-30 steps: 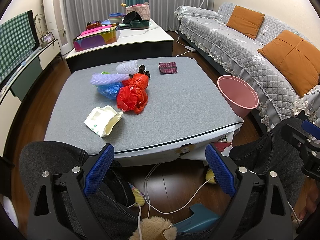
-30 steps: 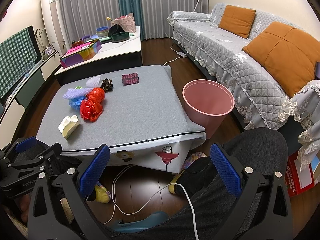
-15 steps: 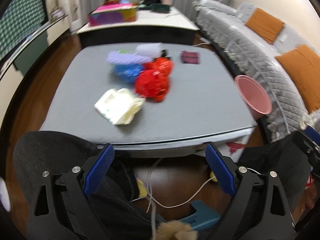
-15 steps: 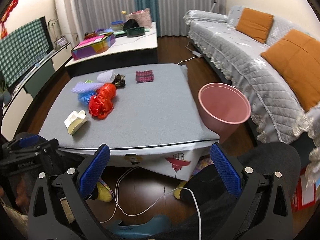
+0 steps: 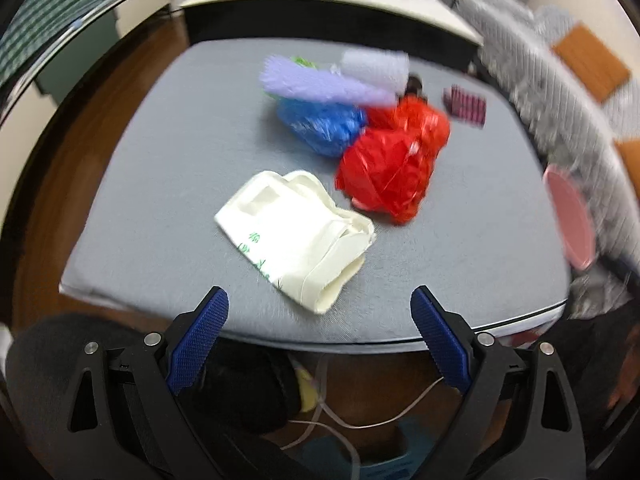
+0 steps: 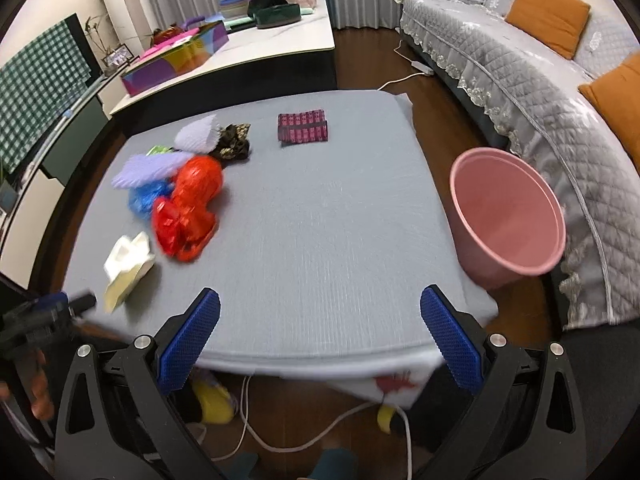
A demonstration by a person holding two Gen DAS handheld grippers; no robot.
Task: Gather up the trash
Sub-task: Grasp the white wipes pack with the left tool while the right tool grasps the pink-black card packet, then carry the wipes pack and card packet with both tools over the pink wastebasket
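Trash lies on the grey table: a cream paper bag, red plastic bags, a blue plastic bag, purple and white foam nets and a dark red packet. The same items show in the right wrist view: the cream bag, the red bags, the packet. A pink bin stands on the floor right of the table. My left gripper is open and empty at the table's near edge, just short of the cream bag. My right gripper is open and empty over the near edge.
A grey sofa with orange cushions runs along the right. A white-topped table with boxes and bowls stands behind. A white cable and slippers lie on the wood floor below. The left gripper shows at the right view's lower left.
Both grippers have moved forward toward the table. The left one has closed in on the cream bag and the view is blurred. Both stay open.
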